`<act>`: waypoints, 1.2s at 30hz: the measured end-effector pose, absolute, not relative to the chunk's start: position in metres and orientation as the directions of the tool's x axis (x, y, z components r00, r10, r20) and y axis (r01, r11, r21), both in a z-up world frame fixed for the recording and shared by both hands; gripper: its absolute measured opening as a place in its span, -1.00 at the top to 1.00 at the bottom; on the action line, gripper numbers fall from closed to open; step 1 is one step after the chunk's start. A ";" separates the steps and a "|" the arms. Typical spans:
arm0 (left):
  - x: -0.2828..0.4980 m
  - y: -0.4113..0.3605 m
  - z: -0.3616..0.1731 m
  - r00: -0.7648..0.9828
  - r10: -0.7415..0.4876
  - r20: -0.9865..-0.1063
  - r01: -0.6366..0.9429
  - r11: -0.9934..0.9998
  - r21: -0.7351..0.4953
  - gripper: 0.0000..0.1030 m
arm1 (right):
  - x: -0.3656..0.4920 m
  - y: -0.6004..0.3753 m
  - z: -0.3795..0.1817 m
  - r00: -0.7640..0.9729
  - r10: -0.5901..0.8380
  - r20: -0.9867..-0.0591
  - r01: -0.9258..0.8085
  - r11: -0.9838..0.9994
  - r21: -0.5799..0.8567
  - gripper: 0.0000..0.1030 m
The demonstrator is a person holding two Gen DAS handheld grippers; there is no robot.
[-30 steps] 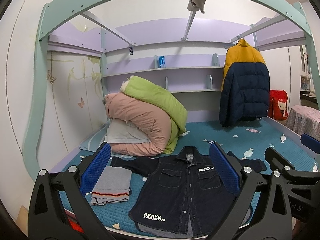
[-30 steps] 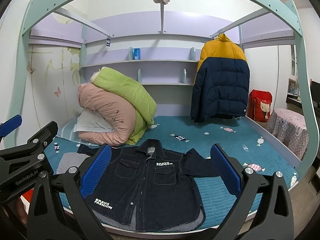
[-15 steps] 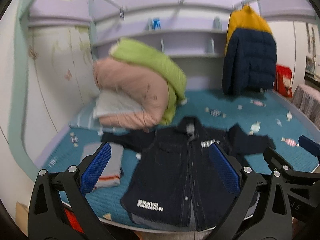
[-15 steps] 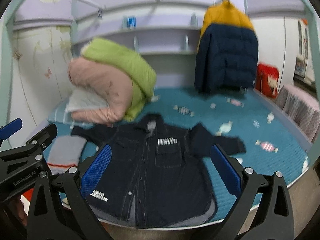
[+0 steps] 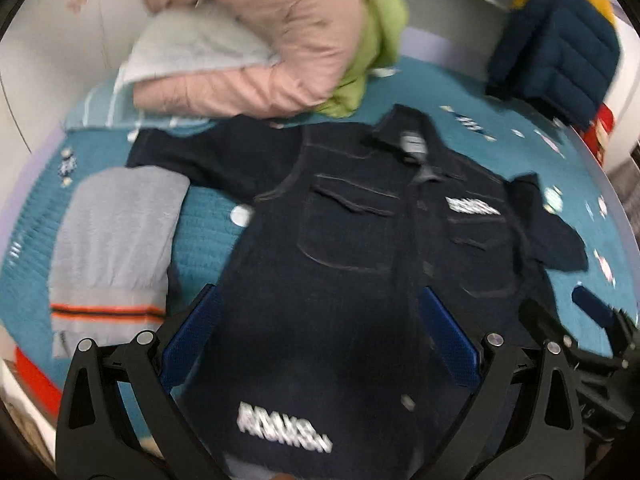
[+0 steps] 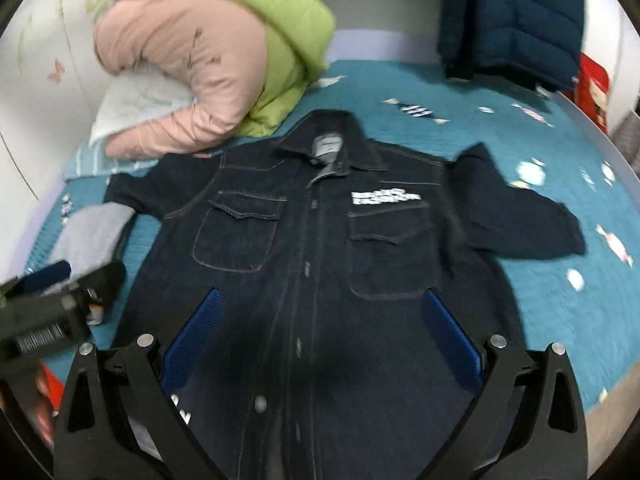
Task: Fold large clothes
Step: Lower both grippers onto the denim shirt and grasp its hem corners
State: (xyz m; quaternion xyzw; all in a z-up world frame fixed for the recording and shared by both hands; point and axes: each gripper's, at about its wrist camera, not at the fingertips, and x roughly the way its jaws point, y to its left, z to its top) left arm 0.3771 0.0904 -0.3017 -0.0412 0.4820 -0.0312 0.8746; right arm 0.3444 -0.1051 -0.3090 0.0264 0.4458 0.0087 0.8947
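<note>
Denim shirt point(image 6: 316, 264) flat, unfolded on bed point(image 6: 560, 320); left gripper point(image 5: 316, 344), right gripper point(image 6: 320, 344) above near hem, jaws apart, empty; best pinch one fabric layer at hem corners

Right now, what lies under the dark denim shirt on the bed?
The denim shirt lies flat on the teal bedspread, which shows all around it. A paler lining edge peeks out at its hem. Whatever else is beneath is covered.

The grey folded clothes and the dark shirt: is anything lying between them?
In the left wrist view, only bare teal bedspread shows between the grey folded clothes and the body of the dark shirt, whose sleeve reaches above the grey pile.
</note>
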 end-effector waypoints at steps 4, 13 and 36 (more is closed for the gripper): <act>0.437 0.153 -0.327 0.497 -0.109 -0.861 -0.074 0.983 -0.167 -0.91 | 0.398 -0.083 -0.339 0.576 0.051 -0.816 -0.019 0.999 0.048 -0.86; 0.564 0.316 -0.352 0.451 -0.017 -0.892 -0.282 0.946 -0.161 -0.91 | 0.478 -0.033 -0.375 0.576 0.079 -0.813 -0.069 0.996 0.048 -0.86; 0.643 0.412 -0.410 0.254 -0.166 -0.953 -0.366 0.895 -0.254 0.32 | 0.539 0.042 -0.406 0.571 0.160 -0.805 -0.148 0.985 0.091 -0.86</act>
